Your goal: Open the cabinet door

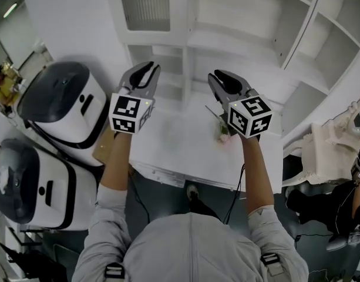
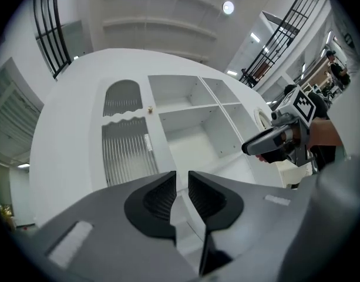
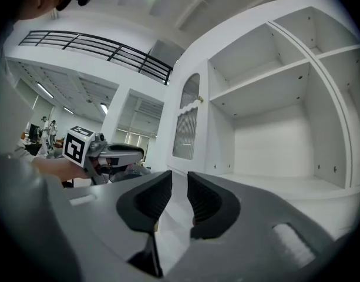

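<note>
Left gripper (image 1: 145, 69) and right gripper (image 1: 219, 76): jaws slightly apart, empty, facing the white cabinet (image 1: 297, 57) and its ribbed door (image 2: 125, 151).

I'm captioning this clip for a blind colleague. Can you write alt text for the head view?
Seen from above, a person holds a left hand-held gripper and a right hand-held gripper, both with jaws slightly apart and empty, out over a white counter before a white cabinet with a ribbed-glass door and open shelves. Two white machines stand at left.
</note>
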Demonstrator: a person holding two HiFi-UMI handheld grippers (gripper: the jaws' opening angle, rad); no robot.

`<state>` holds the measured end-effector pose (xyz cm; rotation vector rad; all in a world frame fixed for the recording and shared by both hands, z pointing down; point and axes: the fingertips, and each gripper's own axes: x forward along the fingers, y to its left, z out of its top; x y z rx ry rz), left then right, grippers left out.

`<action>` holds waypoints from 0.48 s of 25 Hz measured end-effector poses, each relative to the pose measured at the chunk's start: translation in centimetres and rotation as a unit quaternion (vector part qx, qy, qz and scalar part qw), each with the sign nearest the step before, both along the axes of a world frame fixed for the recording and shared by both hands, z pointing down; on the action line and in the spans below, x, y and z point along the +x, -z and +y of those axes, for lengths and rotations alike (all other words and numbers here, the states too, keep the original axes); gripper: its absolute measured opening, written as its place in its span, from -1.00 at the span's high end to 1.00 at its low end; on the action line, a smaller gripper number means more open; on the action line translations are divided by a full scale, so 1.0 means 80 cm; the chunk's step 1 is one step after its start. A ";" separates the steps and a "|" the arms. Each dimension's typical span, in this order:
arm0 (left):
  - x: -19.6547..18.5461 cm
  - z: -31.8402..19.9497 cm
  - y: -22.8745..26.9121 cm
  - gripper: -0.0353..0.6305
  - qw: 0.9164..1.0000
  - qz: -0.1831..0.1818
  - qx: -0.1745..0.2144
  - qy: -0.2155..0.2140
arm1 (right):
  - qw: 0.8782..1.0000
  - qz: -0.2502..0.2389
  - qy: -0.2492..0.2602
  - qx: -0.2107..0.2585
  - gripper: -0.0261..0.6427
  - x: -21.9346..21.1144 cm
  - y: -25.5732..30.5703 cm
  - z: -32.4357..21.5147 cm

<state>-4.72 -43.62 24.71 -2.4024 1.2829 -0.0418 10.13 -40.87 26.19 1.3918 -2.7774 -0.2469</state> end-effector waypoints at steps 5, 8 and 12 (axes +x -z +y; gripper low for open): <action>0.005 -0.052 0.047 0.61 0.999 -0.005 0.029 0.015 | 1.000 0.006 0.026 0.009 0.66 -0.004 0.019 -0.055; 0.006 -0.082 0.081 0.60 0.999 -0.003 0.047 0.025 | 0.999 0.002 0.035 0.018 0.66 -0.006 0.037 -0.086; 0.006 -0.112 0.117 0.56 0.998 0.011 0.059 0.037 | 0.997 -0.018 0.071 0.016 0.63 -0.019 0.056 -0.115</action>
